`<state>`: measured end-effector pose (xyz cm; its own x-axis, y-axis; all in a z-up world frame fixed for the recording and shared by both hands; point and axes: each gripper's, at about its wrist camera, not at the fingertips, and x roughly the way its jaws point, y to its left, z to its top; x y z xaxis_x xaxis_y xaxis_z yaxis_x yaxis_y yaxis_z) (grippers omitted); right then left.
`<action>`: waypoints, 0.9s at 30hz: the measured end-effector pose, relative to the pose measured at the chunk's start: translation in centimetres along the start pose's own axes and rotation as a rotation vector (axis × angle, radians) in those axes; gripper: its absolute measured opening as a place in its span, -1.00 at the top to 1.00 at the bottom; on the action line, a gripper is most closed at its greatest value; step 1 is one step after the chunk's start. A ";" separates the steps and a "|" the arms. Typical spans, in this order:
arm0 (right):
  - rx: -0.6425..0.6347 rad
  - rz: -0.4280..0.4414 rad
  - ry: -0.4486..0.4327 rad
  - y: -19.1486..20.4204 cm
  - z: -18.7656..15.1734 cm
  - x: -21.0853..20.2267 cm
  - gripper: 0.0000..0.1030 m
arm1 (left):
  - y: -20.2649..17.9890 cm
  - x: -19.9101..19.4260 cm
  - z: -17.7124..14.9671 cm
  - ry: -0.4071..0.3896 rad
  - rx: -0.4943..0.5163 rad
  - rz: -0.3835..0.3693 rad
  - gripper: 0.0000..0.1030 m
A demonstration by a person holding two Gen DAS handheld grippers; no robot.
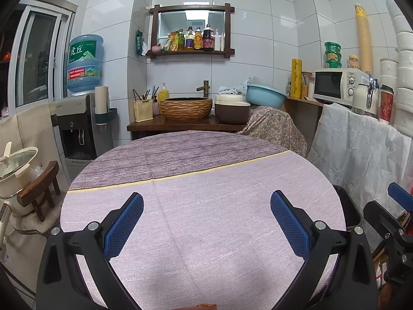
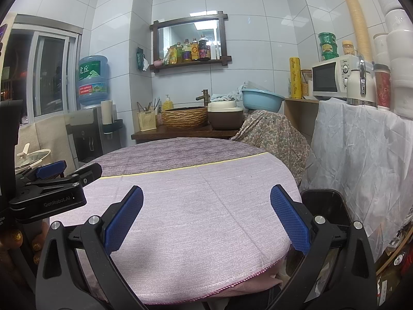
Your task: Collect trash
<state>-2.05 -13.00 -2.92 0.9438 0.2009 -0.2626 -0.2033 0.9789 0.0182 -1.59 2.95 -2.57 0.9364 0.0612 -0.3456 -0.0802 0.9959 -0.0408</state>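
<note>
A round table [image 1: 206, 170] with a pink and grey cloth fills both views; it also shows in the right wrist view [image 2: 196, 180]. No trash shows on it. My left gripper [image 1: 206, 206] is open and empty above the near half of the table. My right gripper [image 2: 206, 206] is open and empty above the table's right side. A black trash bin [image 2: 325, 206] stands on the floor beside the table's right edge, next to my right finger; its rim shows in the left wrist view [image 1: 348, 206]. Each gripper shows in the other's view: the right one [image 1: 395, 206], the left one [image 2: 59, 178].
Behind the table stands a wooden counter [image 1: 180, 125] with a woven basin [image 1: 185, 108], a rice cooker [image 1: 232, 109] and a blue bowl [image 1: 265, 95]. A water dispenser [image 1: 77, 126] stands at the left, a microwave [image 1: 338, 85] on a draped shelf at the right.
</note>
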 end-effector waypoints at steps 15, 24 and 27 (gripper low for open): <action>-0.001 0.001 0.000 0.0 -0.1 0.0 -0.89 | 0.1 -0.1 0.0 0.000 -0.002 0.000 -0.90; -0.001 0.001 -0.001 0.0 -0.1 0.0 -0.89 | 0.1 -0.1 0.0 0.000 -0.003 0.001 -0.90; -0.002 0.001 -0.001 0.0 -0.1 0.0 -0.89 | 0.2 -0.1 0.0 0.000 -0.002 0.000 -0.90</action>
<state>-2.08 -12.97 -2.97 0.9440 0.2016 -0.2613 -0.2044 0.9787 0.0166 -1.71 3.10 -2.52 0.9364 0.0612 -0.3455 -0.0808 0.9958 -0.0426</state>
